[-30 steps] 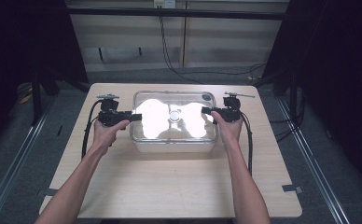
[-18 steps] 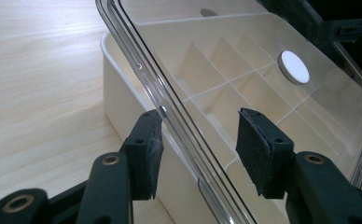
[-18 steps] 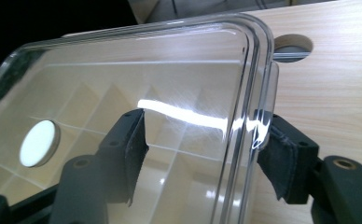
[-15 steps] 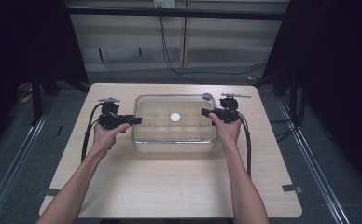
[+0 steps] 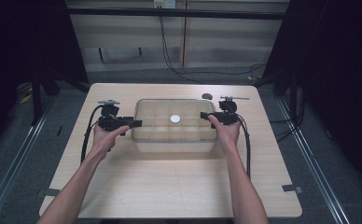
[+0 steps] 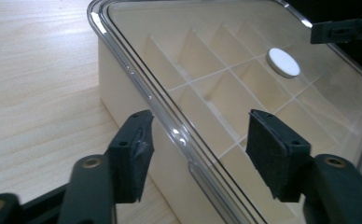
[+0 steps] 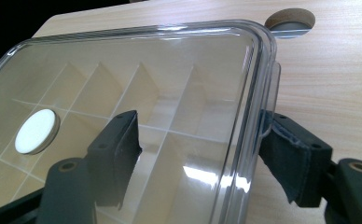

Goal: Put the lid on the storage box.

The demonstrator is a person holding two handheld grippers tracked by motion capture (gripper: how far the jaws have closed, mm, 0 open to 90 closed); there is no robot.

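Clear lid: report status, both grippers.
Left gripper open, jaws straddling the clear lid's left rim. Right gripper open, straddling its right rim. Lid on the divided box, white disc at centre. Nothing blocking.

A clear plastic lid (image 5: 174,120) lies flat over a cream-coloured divider box (image 5: 173,144) near the middle of the desk (image 5: 170,186), toward its far half. The lid is rectangular with rounded corners and a raised rim, and it carries a small white round disc (image 5: 175,119) at about its centre — seen also in the left gripper view (image 6: 283,62) and the right gripper view (image 7: 36,131). Through the lid the box shows thin cream partitions (image 6: 202,79) crossing into a grid of compartments; what the cells hold cannot be told. The lid's rim overhangs the box's walls on both short ends — its edge (image 7: 258,102) stands out past the box wall.
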